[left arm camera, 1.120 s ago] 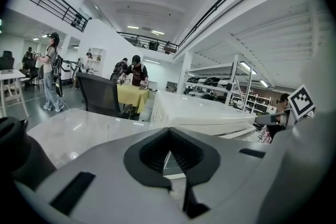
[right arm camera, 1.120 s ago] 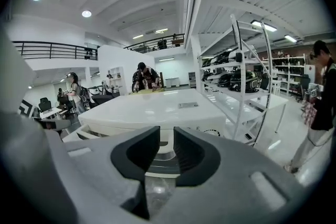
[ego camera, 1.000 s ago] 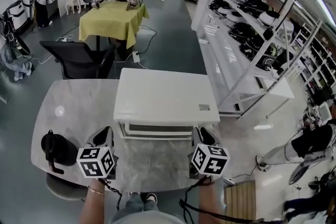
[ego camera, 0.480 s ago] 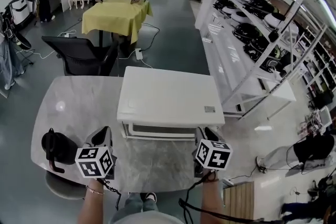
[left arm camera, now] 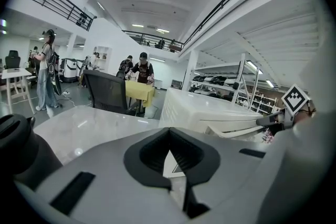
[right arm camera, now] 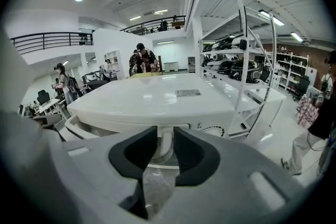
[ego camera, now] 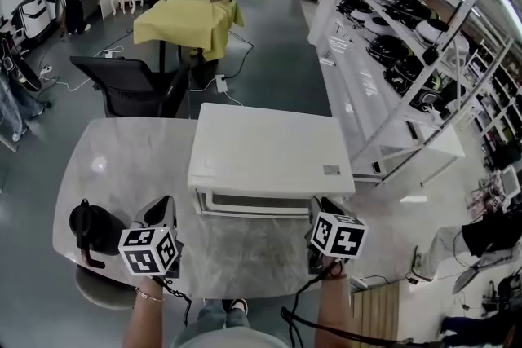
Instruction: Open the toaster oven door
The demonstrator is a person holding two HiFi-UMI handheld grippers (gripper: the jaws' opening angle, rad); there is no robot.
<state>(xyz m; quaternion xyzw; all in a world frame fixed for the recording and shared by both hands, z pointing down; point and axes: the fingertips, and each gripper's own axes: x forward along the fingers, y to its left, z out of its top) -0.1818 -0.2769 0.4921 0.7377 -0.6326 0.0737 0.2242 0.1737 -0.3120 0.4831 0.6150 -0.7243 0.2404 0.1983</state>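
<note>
Where the toaster oven [ego camera: 269, 147] ends, open table [ego camera: 245, 248] reaches the near edge.

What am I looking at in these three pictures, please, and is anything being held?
No robot here: a person holds a hand-worked claw in each hand. One picture comes from a camera on the person's head, looking down; the other two come from cameras on the claws. On the marble table stand a white toaster oven and a black kettle-like pot. The right claw has just been closing, and its pads seem to press on the oven's door handle. The left claw is shut and empty, left of the oven's front.
</note>
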